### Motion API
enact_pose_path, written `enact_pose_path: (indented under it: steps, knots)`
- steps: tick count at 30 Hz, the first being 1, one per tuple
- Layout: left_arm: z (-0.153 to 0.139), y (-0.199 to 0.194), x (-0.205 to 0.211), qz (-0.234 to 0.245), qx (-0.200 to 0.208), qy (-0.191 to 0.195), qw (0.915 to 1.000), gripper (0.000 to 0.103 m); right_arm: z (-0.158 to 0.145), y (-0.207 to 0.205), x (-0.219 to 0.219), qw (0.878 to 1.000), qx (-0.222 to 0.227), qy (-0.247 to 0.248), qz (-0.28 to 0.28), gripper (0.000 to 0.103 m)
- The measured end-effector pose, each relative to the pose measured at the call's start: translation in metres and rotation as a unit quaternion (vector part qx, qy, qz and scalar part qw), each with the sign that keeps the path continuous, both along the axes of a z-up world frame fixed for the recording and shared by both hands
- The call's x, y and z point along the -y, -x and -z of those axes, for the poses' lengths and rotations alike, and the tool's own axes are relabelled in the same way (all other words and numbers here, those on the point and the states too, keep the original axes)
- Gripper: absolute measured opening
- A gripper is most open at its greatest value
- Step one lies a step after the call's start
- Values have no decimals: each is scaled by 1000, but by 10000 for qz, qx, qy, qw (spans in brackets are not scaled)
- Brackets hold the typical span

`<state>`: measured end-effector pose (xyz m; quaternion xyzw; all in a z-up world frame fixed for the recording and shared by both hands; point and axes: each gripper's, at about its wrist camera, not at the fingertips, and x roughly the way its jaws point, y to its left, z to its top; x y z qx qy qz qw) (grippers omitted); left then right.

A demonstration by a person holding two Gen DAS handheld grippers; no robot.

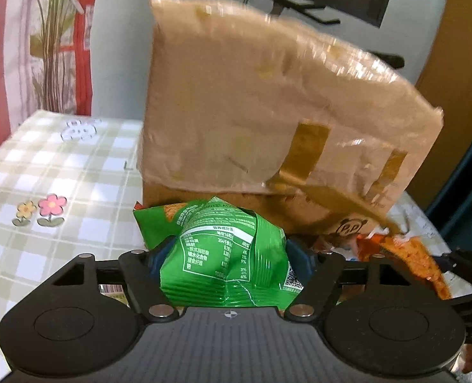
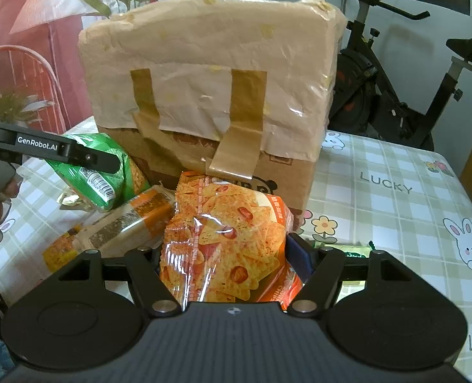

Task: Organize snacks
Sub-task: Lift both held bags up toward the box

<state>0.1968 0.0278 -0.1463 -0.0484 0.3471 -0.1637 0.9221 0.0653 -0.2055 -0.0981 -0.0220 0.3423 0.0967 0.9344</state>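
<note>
My left gripper (image 1: 226, 255) is shut on a green snack bag (image 1: 223, 255), held just in front of a taped cardboard box (image 1: 267, 111). My right gripper (image 2: 223, 255) is shut on an orange chip bag (image 2: 226, 239), also close to the box (image 2: 210, 89). In the right wrist view the left gripper (image 2: 86, 156) shows at the left with the green bag (image 2: 108, 172) in it. An orange-and-white wrapped snack (image 2: 124, 226) lies on the table between the two bags. The orange bag shows at the right of the left wrist view (image 1: 421, 261).
The table has a checked cloth (image 2: 395, 210) with flowers and rabbits. A small green packet (image 2: 357, 253) lies by the right finger. An exercise bike (image 2: 395, 79) stands behind the table at the right. A patterned curtain (image 1: 28, 48) hangs at the left.
</note>
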Motion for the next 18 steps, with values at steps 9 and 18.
enact_pose_path:
  steps: [9, 18]
  knots:
    - [-19, 22, -5, -87, 232, -39, 9997, 76, -7, 8, -9, 9997, 128, -18, -201, 71]
    - [-35, 51, -15, -120, 485, -40, 9987, 76, -13, 22, -19, 9992, 247, -31, -314, 71]
